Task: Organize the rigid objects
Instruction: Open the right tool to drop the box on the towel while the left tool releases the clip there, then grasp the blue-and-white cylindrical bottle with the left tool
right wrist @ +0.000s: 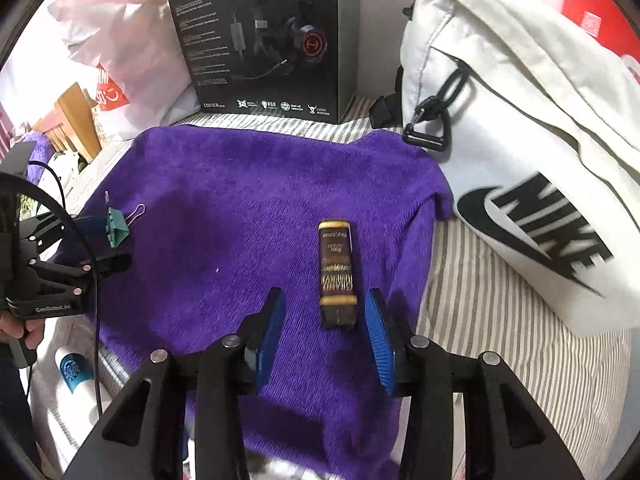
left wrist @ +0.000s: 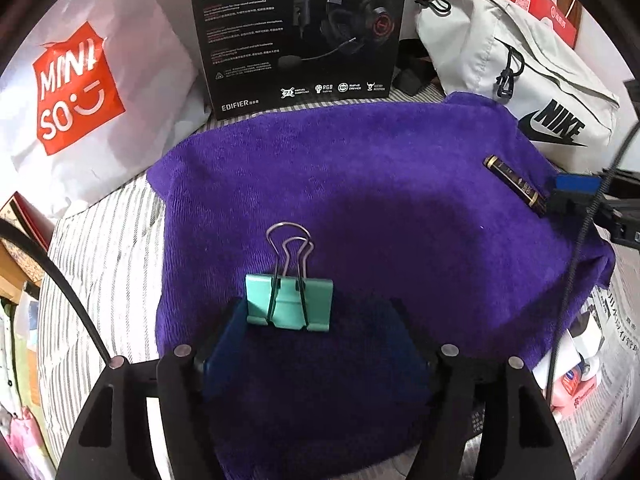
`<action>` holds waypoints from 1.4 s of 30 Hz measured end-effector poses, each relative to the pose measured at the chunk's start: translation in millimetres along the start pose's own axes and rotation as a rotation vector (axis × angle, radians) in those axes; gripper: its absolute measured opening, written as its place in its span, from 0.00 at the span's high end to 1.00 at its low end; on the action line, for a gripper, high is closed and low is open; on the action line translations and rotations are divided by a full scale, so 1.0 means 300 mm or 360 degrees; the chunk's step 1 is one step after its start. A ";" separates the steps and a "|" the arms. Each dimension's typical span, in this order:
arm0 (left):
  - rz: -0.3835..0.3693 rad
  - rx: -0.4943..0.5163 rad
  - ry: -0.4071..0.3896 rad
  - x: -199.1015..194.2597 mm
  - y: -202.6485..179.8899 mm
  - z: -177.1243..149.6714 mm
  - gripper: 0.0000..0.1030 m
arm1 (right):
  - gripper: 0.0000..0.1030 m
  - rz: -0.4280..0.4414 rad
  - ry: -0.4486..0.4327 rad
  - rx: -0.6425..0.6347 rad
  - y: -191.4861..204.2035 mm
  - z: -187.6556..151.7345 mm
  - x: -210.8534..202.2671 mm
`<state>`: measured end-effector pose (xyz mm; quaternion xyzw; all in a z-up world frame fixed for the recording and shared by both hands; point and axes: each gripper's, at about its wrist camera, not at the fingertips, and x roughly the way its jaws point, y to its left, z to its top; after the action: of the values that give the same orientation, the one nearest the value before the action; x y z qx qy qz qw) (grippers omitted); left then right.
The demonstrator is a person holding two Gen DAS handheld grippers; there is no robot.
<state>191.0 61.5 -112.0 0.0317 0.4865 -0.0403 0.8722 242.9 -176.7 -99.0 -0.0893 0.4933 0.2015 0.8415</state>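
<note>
and here's the left hand-held gripper (left wrist: 316, 328) low over the purple towel (left wrist: 360, 184), jaws spread wide, with the teal binder clip (left wrist: 289, 303) sitting right at its fingertips. from the left wrist view the clip's body sits toward the left finger and its wire handles point away from the camera over the towel. in the right wrist view the binder clip (right wrist: 117, 229) sits right against the blue pad at the tip of that left hand-held gripper (right wrist: 102, 240), and whether it's actually pinched there or just resting against the pad, i can't tell from either angle.

over to the right hand-held gripper (right wrist: 325, 336), blue pads (right wrist: 271, 336) well apart, fully released, straddling the near end of the dark brown tube with gold bands (right wrist: 337, 271). the tube lies flat on the purple towel (right wrist: 240, 208), lengthwise along the fingers, its near end between the two pads but touching neither. from the left wrist view the same brown tube (left wrist: 515, 185) lies out on the right side of the towel, with the right hand-held gripper (left wrist: 576, 196) at its end.

the towel is spread on a striped bedsheet (right wrist: 480, 304). behind it stands a black headset box (left wrist: 296, 28), a white miniso bag (left wrist: 76, 92) to the left, a white nike bag (right wrist: 532, 152) lying to the right, touching the towel's corner.
</note>
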 end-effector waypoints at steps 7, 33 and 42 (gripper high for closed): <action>0.0035 -0.0074 -0.0060 -0.107 0.006 -0.026 0.27 | 0.59 0.0016 -0.0022 0.0074 0.010 -0.090 -0.090; -0.0011 -0.0162 0.0001 -0.224 -0.254 -0.282 0.05 | 0.41 -0.0007 -0.0137 0.0274 0.033 -0.418 -0.355; 0.0050 -0.0187 0.0025 -0.173 -0.272 -0.298 0.08 | 0.41 0.0006 -0.0093 0.0331 -0.002 -0.481 -0.336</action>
<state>79.8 -9.4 -116.0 -0.0118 0.4943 0.0023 0.8692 85.0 -252.8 -83.4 0.0055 0.4869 0.1534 0.8599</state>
